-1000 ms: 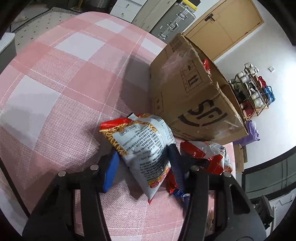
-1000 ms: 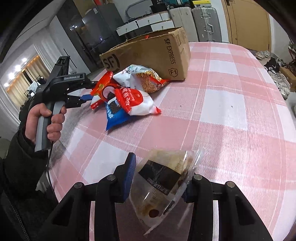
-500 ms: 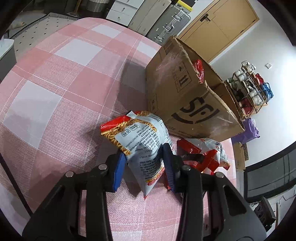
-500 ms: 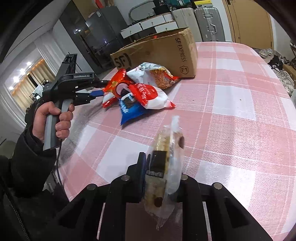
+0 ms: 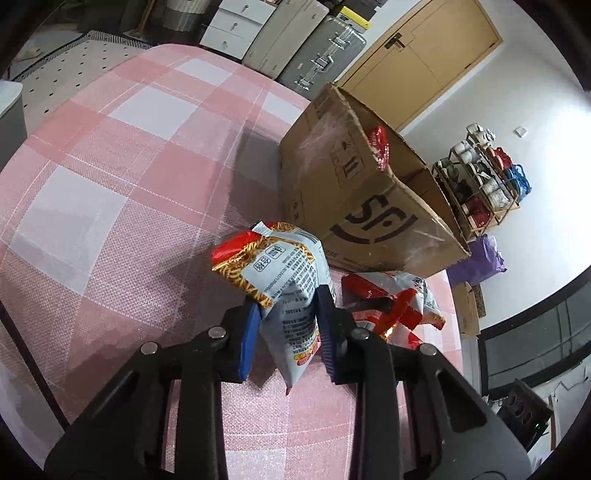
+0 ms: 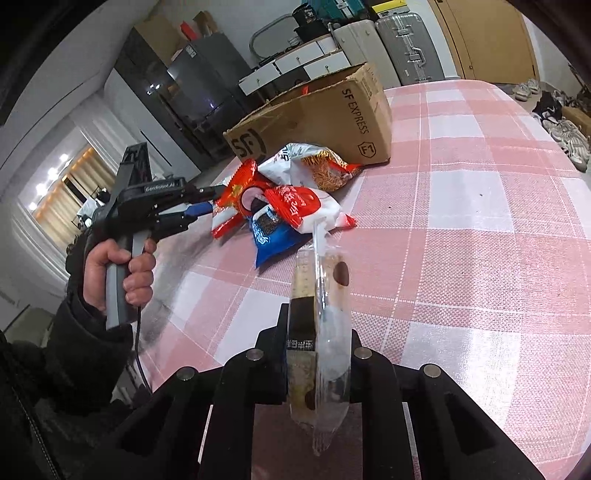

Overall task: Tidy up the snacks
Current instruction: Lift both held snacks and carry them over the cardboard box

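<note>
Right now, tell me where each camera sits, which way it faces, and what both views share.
Left wrist: on the left claw, looking down along its fingers at the noodle packet it pinches, cardboard box beyond; only claw fingers show.
Right wrist: on the right claw, looking across the checked table, pinching a clear-wrapped pastry; the person's left hand and sleeve show.
Shared: box, noodle packet, snack pile, table.

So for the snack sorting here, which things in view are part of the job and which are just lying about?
Part of the job:
- noodle packet, clamped in the left hand-held gripper
- clear-wrapped pastry, clamped in the right hand-held gripper
- loose snack packets on the table
- cardboard box

Just lying about:
- suitcases
- white drawer unit
- shelf rack
- shoes
</note>
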Tool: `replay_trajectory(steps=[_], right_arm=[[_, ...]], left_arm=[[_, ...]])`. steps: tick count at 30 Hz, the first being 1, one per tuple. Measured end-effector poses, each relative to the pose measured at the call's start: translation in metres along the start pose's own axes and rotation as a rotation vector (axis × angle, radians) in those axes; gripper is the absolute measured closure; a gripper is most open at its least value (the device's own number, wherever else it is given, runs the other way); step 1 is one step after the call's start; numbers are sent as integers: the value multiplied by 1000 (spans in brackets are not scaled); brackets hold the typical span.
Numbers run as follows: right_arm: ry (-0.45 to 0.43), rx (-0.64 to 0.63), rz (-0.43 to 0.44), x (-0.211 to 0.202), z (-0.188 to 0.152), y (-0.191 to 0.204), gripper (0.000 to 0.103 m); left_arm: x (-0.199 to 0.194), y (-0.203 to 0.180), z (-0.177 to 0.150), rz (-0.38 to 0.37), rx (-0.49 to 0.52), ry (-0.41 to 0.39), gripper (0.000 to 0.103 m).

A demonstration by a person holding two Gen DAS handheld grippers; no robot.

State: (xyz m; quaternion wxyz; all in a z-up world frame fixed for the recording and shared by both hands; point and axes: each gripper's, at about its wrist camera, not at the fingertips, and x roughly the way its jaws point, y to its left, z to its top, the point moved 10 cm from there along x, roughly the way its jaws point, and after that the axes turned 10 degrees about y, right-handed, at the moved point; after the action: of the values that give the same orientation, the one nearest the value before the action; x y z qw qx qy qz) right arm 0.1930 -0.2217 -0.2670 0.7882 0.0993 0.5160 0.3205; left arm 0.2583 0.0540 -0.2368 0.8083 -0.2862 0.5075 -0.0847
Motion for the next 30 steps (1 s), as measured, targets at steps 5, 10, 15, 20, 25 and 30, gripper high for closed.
replay_trajectory(steps=[5,10,15,20,25,30], right_arm=[[-23,-8,-3,-5,8,6,88],[-29,-10,11,-4,13,12,88],[-45,-9,18,-5,20,18,88],[-52,-24,19,-8,30,28,88],[-82,-64,19,-14,49,44,88],[-127,-93,33,-26,77,56,88]], left_arm=[[-5,0,-4,-10,14,-1,79],[-17,-7,-12,49,111,-13,79],[-30,-7,-22,57,151,-26,80],[-42,-5,-28,53,161,-42,81],[-65,-15,-32,42,194,-76,81],[-85,-30,-24,29,215,-112,81]])
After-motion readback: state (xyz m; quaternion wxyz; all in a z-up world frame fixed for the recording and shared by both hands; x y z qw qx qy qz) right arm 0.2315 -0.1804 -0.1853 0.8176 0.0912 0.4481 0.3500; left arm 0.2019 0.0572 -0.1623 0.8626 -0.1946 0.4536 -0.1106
